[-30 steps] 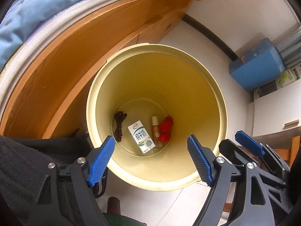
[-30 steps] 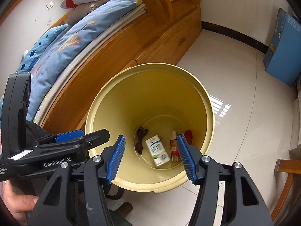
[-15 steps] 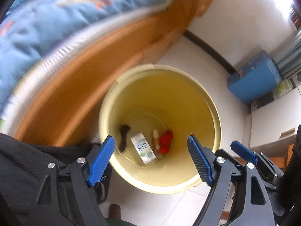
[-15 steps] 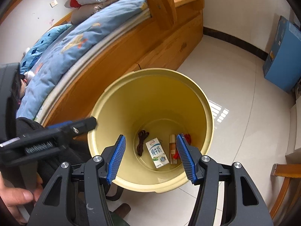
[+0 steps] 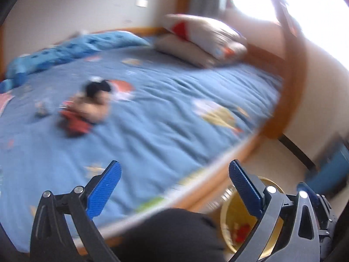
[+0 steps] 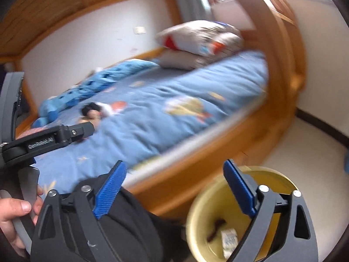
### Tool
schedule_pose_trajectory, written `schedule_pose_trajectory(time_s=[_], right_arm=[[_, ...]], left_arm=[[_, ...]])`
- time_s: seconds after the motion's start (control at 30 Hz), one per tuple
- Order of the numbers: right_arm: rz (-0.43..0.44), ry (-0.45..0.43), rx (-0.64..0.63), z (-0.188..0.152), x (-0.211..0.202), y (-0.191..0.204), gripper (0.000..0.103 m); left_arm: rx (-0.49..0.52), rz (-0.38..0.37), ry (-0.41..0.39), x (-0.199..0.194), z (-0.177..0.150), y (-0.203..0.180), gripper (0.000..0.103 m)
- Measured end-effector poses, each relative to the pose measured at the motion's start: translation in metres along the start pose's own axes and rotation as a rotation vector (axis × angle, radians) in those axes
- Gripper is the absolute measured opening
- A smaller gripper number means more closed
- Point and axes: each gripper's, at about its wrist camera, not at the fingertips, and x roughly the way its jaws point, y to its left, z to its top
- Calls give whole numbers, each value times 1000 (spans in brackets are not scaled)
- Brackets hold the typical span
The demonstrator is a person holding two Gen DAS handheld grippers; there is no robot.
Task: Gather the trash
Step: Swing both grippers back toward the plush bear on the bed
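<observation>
Both tools point across the bed (image 5: 174,113), and the landmark to work from is the yellow bin (image 6: 274,176) on the floor against the bed's wooden side rail (image 6: 218,152). The left gripper (image 5: 172,187) has just been opening and its blue pads stand at their widest with nothing between them. The right gripper (image 6: 174,187) has likewise just been opening and is wide and empty.

The bin already holds a milk carton (image 6: 229,240) and a dark cord (image 6: 216,229); from the left wrist a red scrap (image 5: 242,232) shows at its bottom as well.

What is left to collect seems to lie well away from the bin, up on the blue cover toward the far wall: a small heap of red, tan and black things (image 5: 87,109). The frames are smeared by motion, so I cannot tell whether this is trash or a toy.

To do the reach well, let the view settle first, then choose one piece at the heap's near edge. Approach with the left gripper, which is on that side. Come in low along the cover, jaws wide, and close on the piece itself so no bedding is pinched. Keep the right gripper clear above the bin, ready for a second piece.
</observation>
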Motion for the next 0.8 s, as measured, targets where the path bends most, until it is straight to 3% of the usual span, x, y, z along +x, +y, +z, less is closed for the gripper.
schedule_pose_trajectory(time_s=[0.27,0.47,0.67,0.8], right_arm=[[184,-51,-167,37,39,95,94],[239,-50,-253,49,67,149,94],[288,-59,-275,56,89,177,94],[276,-60,-276,67,110,190,94]], left_arm=[[-123,149,-83,-31,17,85,99],[-164,239,-116,-41,18,126,99],[-197,289,-133,-40,27,164,99],[-227,317,-100,-27,32,191,99]])
